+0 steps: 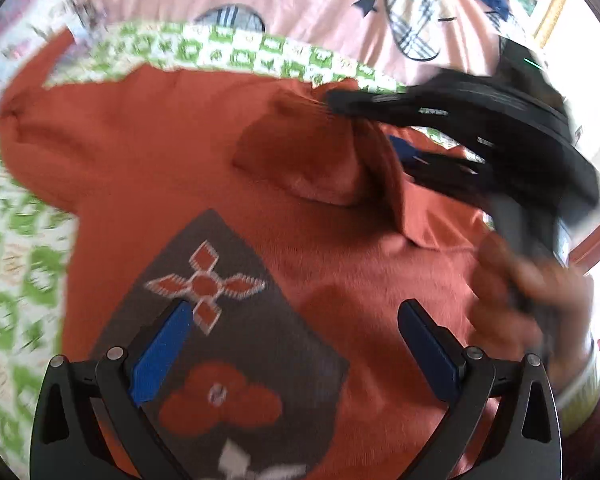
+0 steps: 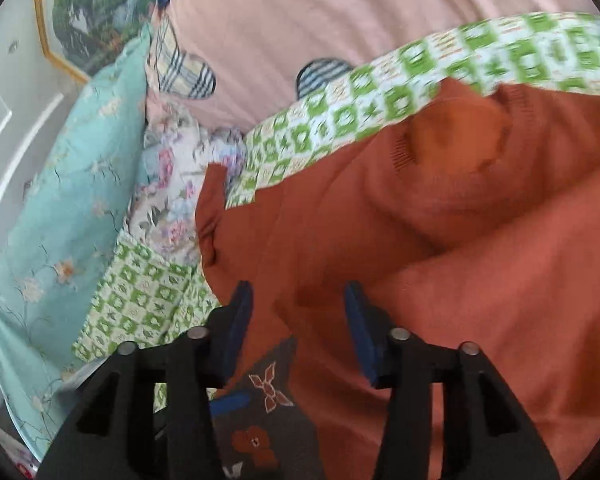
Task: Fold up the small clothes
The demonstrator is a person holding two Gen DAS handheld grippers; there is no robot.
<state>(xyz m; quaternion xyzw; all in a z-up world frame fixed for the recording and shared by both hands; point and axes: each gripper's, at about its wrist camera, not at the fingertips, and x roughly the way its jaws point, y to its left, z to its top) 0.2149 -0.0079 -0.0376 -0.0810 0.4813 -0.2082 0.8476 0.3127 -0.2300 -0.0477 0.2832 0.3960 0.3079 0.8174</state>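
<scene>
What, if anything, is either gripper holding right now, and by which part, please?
Nothing is held. The left gripper and the right gripper both hang with jaws apart over the rust-orange sweater, and no fabric is pinched between them.

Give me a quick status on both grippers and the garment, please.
Left gripper open above the sweater, nothing held. Right gripper open over a raised fold, fingers not pinching. Sweater partly folded on green-checked cloth. Nothing in the way.

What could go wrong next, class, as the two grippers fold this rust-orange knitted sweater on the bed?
1. Right gripper stands open over the rust-orange knitted sweater; the folded flap could slump back.
2. Left gripper is open too, so nothing pins the sweater.
3. The green-and-white patterned cloth underneath could bunch.
</scene>
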